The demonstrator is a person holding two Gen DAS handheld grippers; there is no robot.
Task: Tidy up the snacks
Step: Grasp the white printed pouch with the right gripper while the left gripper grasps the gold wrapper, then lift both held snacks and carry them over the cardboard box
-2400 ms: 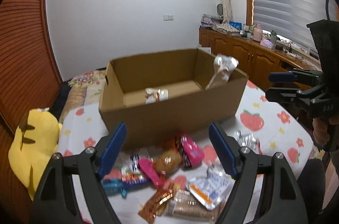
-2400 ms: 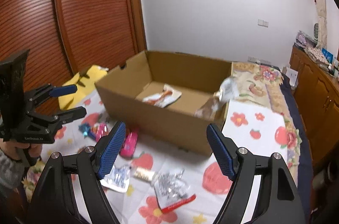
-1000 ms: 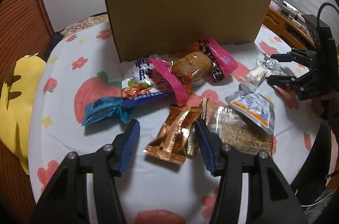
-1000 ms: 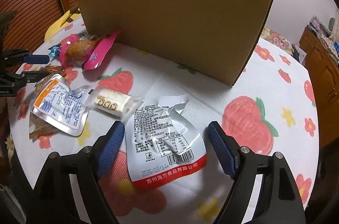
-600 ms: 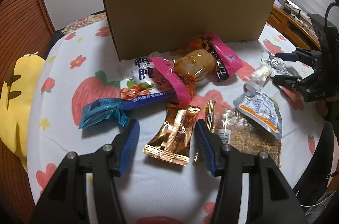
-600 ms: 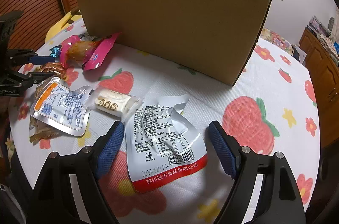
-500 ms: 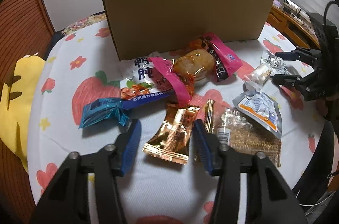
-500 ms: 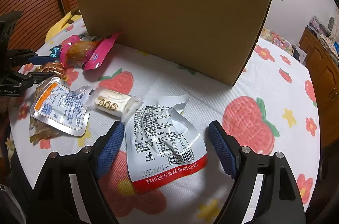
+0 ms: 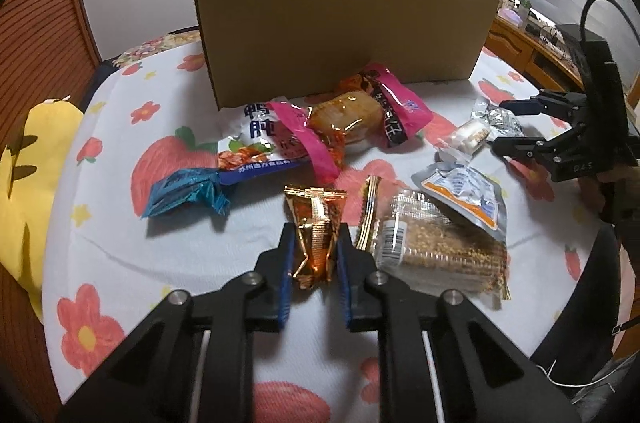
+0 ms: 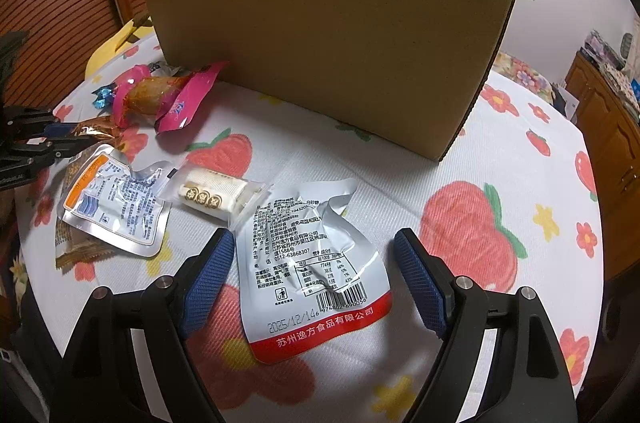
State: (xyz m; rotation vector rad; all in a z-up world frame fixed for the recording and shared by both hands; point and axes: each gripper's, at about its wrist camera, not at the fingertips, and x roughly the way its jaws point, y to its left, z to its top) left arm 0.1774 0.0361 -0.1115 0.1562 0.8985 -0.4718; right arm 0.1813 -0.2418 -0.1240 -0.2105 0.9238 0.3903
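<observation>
The left claw (image 9: 316, 257) has just closed; its blue pads now pinch the crinkled copper-gold foil snack packet (image 9: 316, 223) between them, low on the flowered tabletop (image 9: 120, 247). The packet looks gripped, though whether it has lifted is unclear. The right claw (image 10: 314, 273) stands wide apart around a flat silver pouch with a red bottom band (image 10: 312, 263), not touching. Beyond both claws stands the brown cardboard box (image 9: 340, 27), the likely destination.

Dim indoor light; sharp; fisheye-warped edges
</observation>
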